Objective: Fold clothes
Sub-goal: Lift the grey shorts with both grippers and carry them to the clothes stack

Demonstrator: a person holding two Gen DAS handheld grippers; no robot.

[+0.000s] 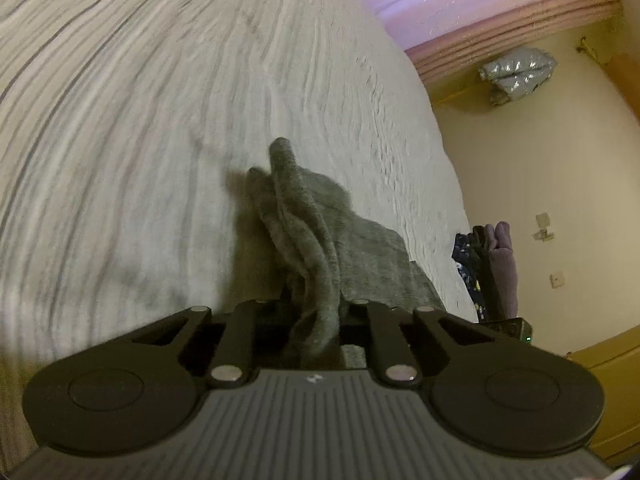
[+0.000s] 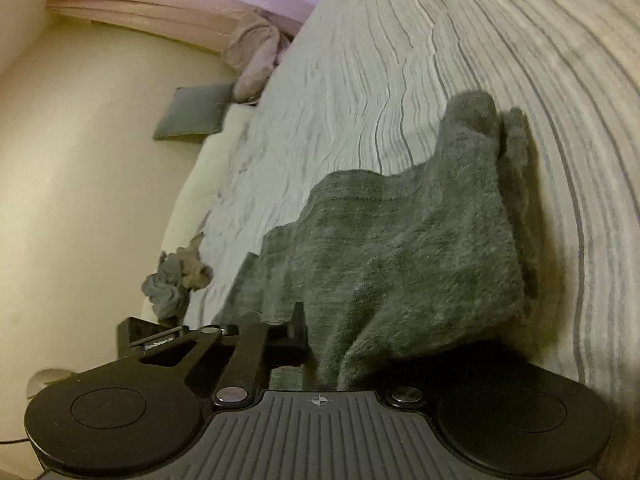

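Note:
A grey knitted garment (image 1: pixel 316 232) hangs bunched from my left gripper (image 1: pixel 314 312), which is shut on its edge, above the striped bedspread (image 1: pixel 140 100). In the right wrist view the same grey garment (image 2: pixel 400 248) drapes from my right gripper (image 2: pixel 320 344), which is shut on another part of its edge; the cloth covers the right finger. The garment's far end (image 2: pixel 476 120) stands up in folds over the bedspread (image 2: pixel 400 40).
A silver jacket (image 1: pixel 516 74) and dark clothes (image 1: pixel 476 264) lie to the right of the bed. In the right wrist view a grey cushion (image 2: pixel 192 112), a pink cloth (image 2: pixel 256 56) and a small pile of clothes (image 2: pixel 176 280) lie at the bed's left edge.

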